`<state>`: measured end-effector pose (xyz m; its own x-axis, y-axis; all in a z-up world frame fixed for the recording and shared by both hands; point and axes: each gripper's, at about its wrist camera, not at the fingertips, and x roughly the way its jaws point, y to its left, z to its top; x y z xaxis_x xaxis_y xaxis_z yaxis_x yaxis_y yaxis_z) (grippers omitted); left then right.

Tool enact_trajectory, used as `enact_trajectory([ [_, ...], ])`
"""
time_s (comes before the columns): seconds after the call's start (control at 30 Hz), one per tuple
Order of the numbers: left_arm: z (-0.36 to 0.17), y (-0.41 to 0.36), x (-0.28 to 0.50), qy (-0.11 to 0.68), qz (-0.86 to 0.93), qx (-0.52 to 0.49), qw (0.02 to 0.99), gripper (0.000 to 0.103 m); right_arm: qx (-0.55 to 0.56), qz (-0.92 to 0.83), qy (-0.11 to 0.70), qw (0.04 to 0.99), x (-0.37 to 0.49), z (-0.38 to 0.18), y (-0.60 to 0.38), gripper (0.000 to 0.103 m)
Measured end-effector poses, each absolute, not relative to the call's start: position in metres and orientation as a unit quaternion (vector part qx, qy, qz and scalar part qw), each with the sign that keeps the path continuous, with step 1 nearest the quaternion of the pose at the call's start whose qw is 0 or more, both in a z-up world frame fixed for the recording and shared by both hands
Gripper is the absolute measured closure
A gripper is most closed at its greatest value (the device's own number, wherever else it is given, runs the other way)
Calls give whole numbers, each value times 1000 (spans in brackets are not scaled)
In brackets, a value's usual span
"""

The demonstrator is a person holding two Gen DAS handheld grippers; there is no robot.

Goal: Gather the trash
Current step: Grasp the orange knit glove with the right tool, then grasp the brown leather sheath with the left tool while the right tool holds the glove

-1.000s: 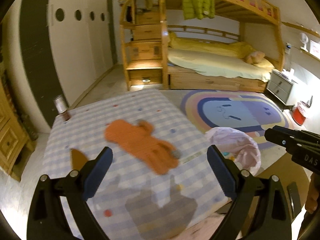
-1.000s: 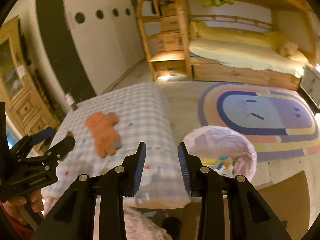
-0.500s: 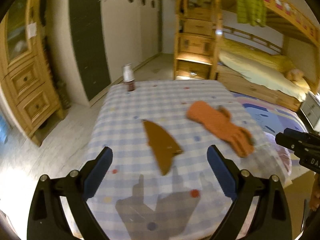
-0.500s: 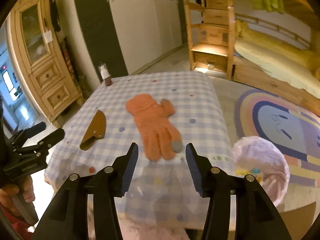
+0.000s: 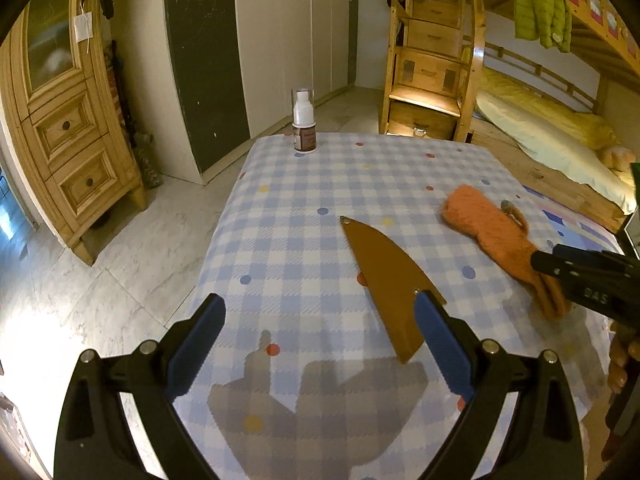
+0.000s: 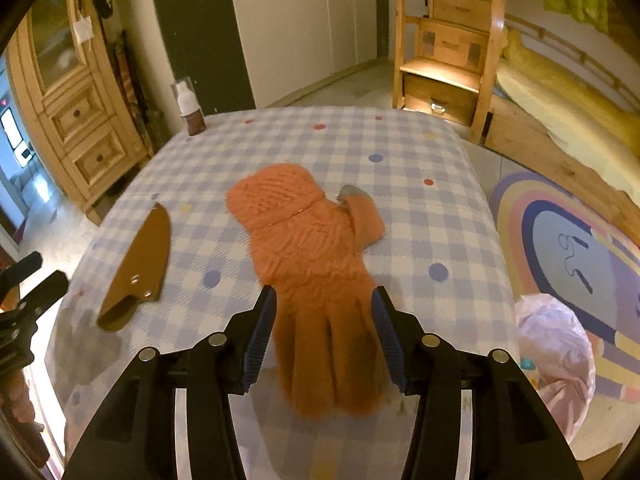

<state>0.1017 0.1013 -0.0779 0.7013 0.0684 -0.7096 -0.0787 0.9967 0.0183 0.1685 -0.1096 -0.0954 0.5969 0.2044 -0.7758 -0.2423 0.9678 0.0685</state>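
- The right gripper point(image 6: 323, 330) hung over the checked tablecloth point(image 6: 400, 152), its jaws spread with the finger end of an orange glove point(image 6: 316, 256) seen between them; the pads did not press on it
- The glove lay flat on the cloth, cuff toward the far edge, thumb out to the right
- The left gripper point(image 5: 318, 342) had its jaws spread wide and held nothing — the cloth showed between them, and the broad end of a brown knife sheath point(image 5: 386, 280) lay just beside the right finger point(image 5: 440, 344)
- In the right wrist view the sheath lay left of the glove, apart from it
- A small bottle point(image 5: 303, 122) with a white top stood upright near the far left corner of the table
- A bin lined with a pale pink bag point(image 6: 554, 354) stood on the floor beside the table's right edge, a few coloured scraps showing inside — next to a striped rug point(image 6: 568, 240)
- A wooden cabinet point(image 5: 64, 128) stood at the left, and a bunk bed point(image 5: 532, 120) at the far right
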Motion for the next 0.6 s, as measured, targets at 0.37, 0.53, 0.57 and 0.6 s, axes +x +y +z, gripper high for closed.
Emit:
enact_trajectory([
  [0.37,-88,97,99,399,23,-15,917,11,-43,121,441,888,169,-108,-105,78],
  [0.53,-88,91,93,401,15,-11,916,11,-25,140,435,889,152,-103,-104,89],
  [0.57,-87,90,93,400,14,-10,916,11,-14,143,423,895,146,-96,-106,89],
  [0.6,-87,88,93,399,13,-8,917,11,-7,141,410,901,142,-89,-107,89],
])
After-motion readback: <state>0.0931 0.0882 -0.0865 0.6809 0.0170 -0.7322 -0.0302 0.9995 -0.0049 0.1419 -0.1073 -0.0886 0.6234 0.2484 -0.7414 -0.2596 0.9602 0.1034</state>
